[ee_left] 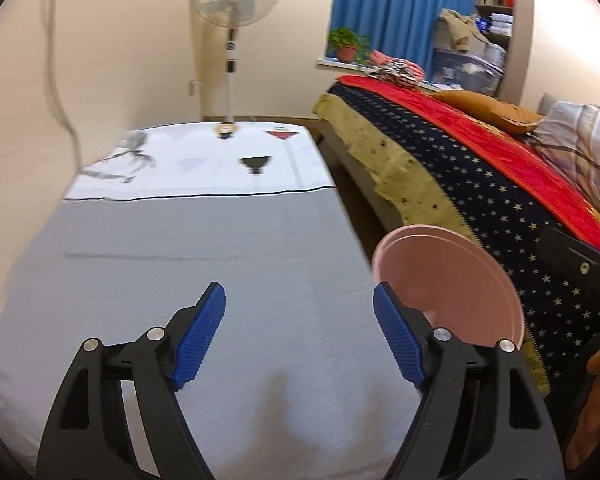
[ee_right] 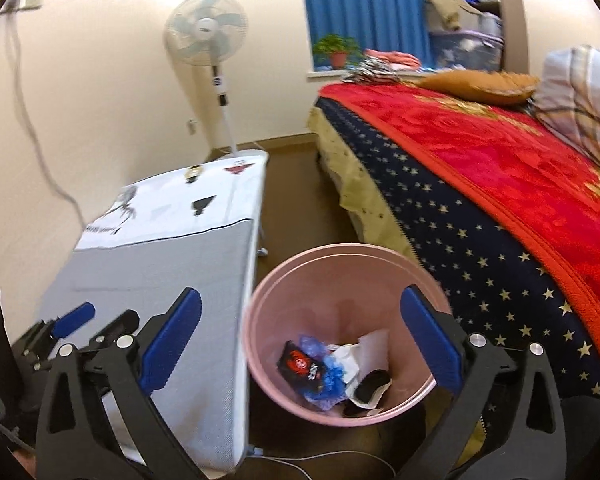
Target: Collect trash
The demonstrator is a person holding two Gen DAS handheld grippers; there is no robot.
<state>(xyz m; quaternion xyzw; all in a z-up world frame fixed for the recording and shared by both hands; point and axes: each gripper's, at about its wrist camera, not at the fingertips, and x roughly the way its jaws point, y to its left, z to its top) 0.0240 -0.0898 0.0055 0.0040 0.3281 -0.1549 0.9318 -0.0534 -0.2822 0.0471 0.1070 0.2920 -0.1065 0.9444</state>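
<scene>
One pink bin [ee_right: 342, 334] is seen on the brown floor, set between a gray-topped table [ee_right: 148, 276] on the left and a bed [ee_right: 480, 184] on the right. Inside it, a small heap of trash [ee_right: 334, 372] is gathered at the bottom: one black packet with a red and white mark, some crumpled blue plastic, white paper and a dark piece whose kind cannot be told.

Two grippers are counted. The right gripper [ee_right: 300, 344] is held above the bin with its jaws spread wide; nothing is gripped and nothing is touched by the blue pads [ee_right: 170, 344]. The trash is framed between the two fingers, below and just beyond them. In the right wrist view the left gripper [ee_right: 74, 322] is glimpsed over the near left part of the table, blurred.

In the left wrist view the left gripper [ee_left: 298, 332] is shown above the bare gray tabletop [ee_left: 188, 264], jaws well apart and empty. The bin [ee_left: 452, 284] is seen to its right, its rim partly hidden behind the right finger, off the table's edge.

Farther out, one standing fan [ee_right: 206, 36] is placed against the far wall, one potted plant [ee_right: 336, 50] on the windowsill before a blue curtain [ee_right: 364, 4], and one red blanket [ee_right: 496, 148] is spread over the bed.
</scene>
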